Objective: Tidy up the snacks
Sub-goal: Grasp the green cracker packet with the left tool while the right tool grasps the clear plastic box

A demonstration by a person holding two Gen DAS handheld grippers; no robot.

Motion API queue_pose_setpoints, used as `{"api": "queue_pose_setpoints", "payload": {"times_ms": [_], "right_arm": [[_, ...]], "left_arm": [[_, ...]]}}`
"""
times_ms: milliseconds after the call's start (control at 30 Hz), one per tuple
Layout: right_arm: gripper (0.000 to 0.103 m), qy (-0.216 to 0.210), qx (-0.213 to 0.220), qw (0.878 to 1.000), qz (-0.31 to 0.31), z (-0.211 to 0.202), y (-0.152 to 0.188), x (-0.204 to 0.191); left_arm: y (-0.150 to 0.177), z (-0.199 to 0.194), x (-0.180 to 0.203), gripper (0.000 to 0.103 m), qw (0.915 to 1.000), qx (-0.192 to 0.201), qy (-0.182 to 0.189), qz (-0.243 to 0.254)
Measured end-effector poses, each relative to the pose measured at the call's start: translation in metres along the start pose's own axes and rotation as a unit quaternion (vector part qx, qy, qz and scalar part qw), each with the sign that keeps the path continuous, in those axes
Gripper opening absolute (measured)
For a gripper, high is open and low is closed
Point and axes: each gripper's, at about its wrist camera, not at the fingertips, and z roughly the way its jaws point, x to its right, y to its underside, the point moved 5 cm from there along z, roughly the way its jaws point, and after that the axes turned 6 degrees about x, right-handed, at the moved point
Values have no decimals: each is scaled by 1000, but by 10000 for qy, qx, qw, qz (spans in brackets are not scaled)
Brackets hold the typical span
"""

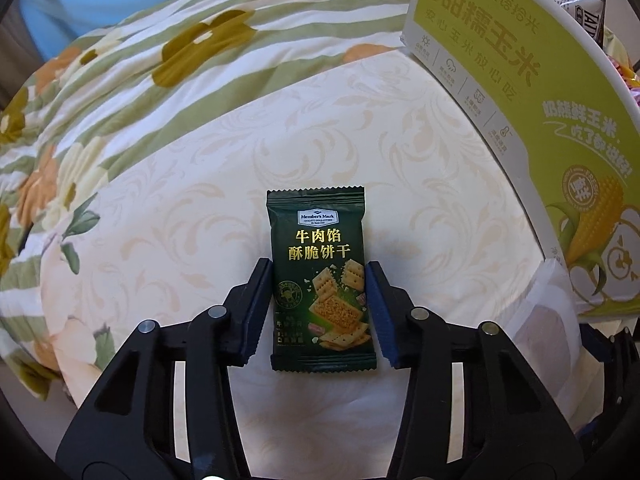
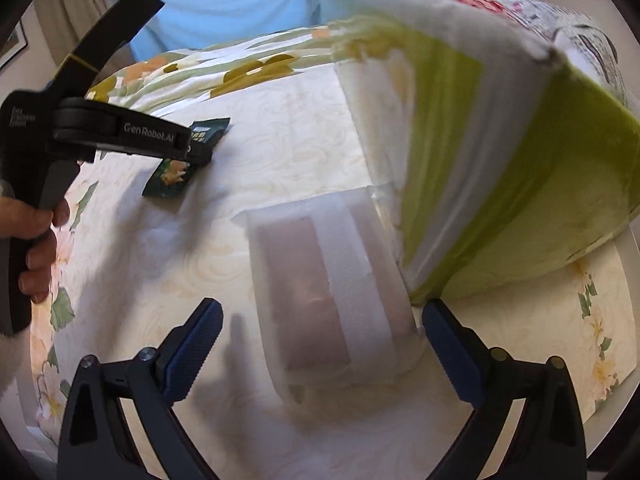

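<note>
Green biscuit packet (image 1: 322,276) between left claw (image 1: 318,304) fingers, right-wrist view adds white pouch (image 2: 332,296)

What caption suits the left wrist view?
Left hand-held gripper straddling a dark green cracker packet beside the corn box.

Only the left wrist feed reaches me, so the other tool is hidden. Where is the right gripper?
Observer: The right gripper hangs over a translucent white packet with brown filling, beside the green and white cardboard box.
Operator: Gripped it?
Observer: No, its jaws stand wide open, wider than the packet.
Operator: And my side, seen from there?
Observer: The left gripper sits across the dark green cracker packet, which lies flat on the cream bedspread.
</note>
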Motion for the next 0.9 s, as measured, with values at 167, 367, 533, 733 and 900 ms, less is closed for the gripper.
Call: {"api": "queue_pose_setpoints", "payload": {"times_ms": [167, 367, 533, 733, 900], "right_arm": [[92, -53, 65, 9996, -285, -1, 2, -12], [87, -71, 153, 9987, -476, 6, -5, -24], [81, 68, 122, 9991, -393, 15, -9, -23], [61, 181, 111, 9992, -336, 19, -16, -16], [59, 154, 110, 9991, -382, 15, -16, -20]], "left_arm": [[11, -7, -2, 43, 10000, -23, 82, 38], [37, -19, 0, 43, 9995, -159, 268, 9], [61, -29, 9, 43, 9990, -267, 337, 142], [73, -37, 11, 41, 9983, -312, 485, -14], [77, -47, 7, 41, 9977, -245, 580, -241]]}}
